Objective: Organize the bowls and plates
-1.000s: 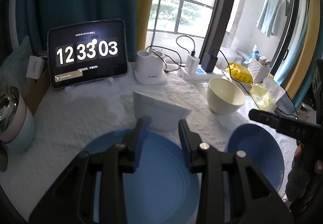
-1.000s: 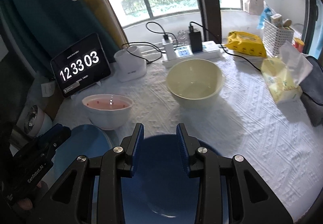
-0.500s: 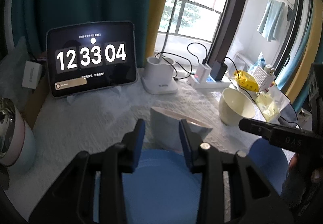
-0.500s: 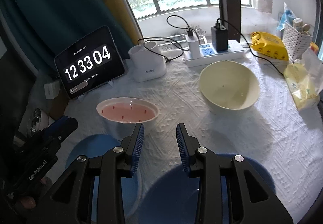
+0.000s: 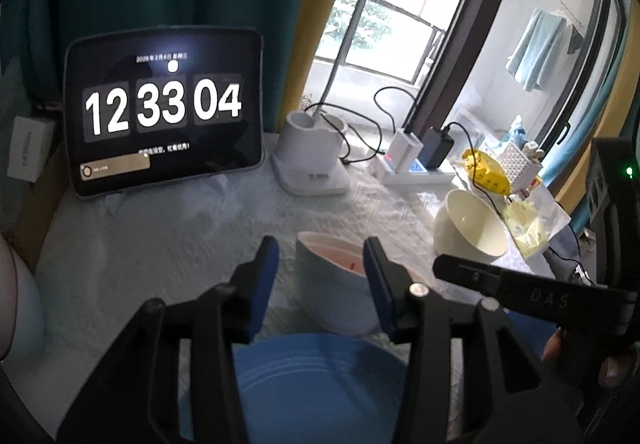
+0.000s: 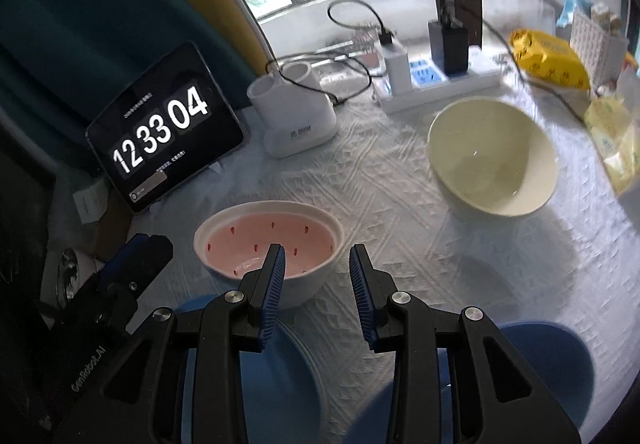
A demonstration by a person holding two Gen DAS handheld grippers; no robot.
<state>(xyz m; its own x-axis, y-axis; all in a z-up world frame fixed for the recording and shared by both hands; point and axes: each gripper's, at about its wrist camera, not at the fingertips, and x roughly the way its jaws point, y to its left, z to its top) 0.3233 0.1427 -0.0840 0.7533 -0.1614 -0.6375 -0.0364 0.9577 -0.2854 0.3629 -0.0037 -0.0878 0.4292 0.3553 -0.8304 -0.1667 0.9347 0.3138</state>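
A white bowl with a pink, red-speckled inside (image 6: 268, 244) stands on the white tablecloth; it also shows in the left wrist view (image 5: 334, 284). A cream bowl (image 6: 494, 160) stands further right, also in the left wrist view (image 5: 468, 230). A light blue plate (image 5: 316, 384) lies under my left gripper (image 5: 320, 268), which is open and empty above it, just short of the pink bowl. A darker blue plate (image 6: 548, 376) lies at the lower right. My right gripper (image 6: 318, 276) is open and empty above the cloth, between the two plates.
A tablet clock (image 6: 164, 130), a white lamp base (image 6: 296, 116), a power strip with chargers and cables (image 6: 436, 72), yellow packets (image 6: 550, 60) and a white basket (image 6: 596, 44) line the back and right of the table. A metal-lidded container (image 6: 70, 272) stands at the left.
Both grippers have risen and pulled back from the blue plates, tilting up toward the bowls. The pink bowl's inside has come into the left wrist view. Both stay open.
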